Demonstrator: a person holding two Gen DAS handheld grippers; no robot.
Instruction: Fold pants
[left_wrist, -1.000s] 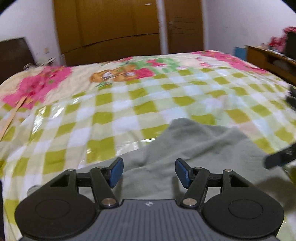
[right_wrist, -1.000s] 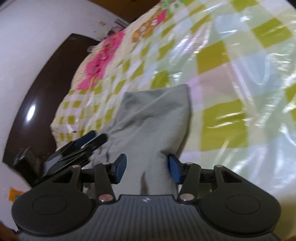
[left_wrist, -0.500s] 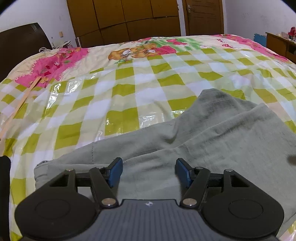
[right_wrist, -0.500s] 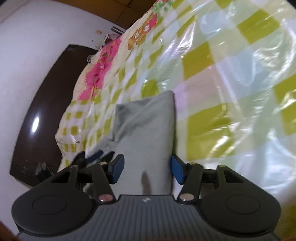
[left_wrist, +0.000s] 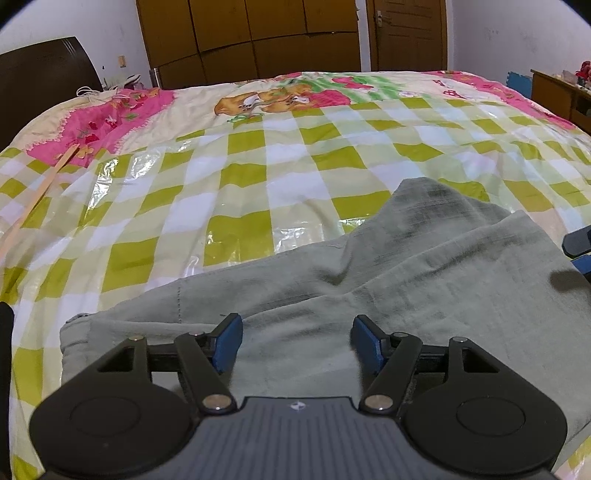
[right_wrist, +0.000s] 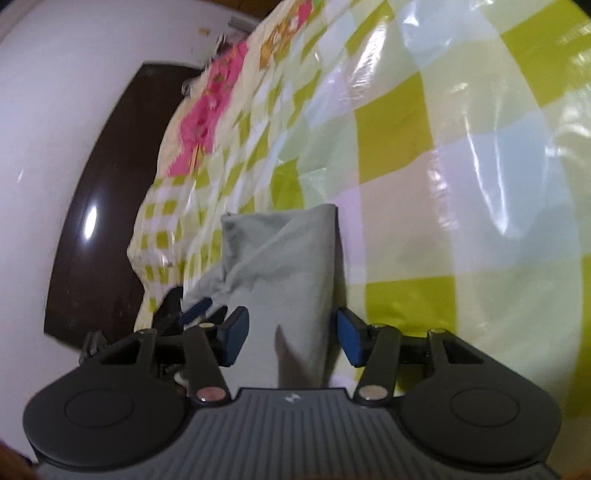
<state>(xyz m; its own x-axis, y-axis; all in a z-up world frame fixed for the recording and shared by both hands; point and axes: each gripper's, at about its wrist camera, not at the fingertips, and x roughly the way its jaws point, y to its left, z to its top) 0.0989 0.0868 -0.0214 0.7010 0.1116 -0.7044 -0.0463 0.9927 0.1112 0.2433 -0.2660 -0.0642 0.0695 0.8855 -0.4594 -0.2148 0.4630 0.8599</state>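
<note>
Grey pants (left_wrist: 388, 280) lie on the bed (left_wrist: 258, 177), just ahead of both grippers, left gripper (left_wrist: 296, 343) and right gripper (right_wrist: 289, 336), jaws spread, gripping nothing.

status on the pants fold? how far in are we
Early-to-mid. Done: the grey-green cotton pants lie on the green-checked plastic bed cover with one layer lapped over another, so a first fold looks made. In hand: nothing; the left gripper and right gripper are both open above the cloth. Left: the pants are spread long and wrinkled, so further folds and smoothing probably remain.
</note>
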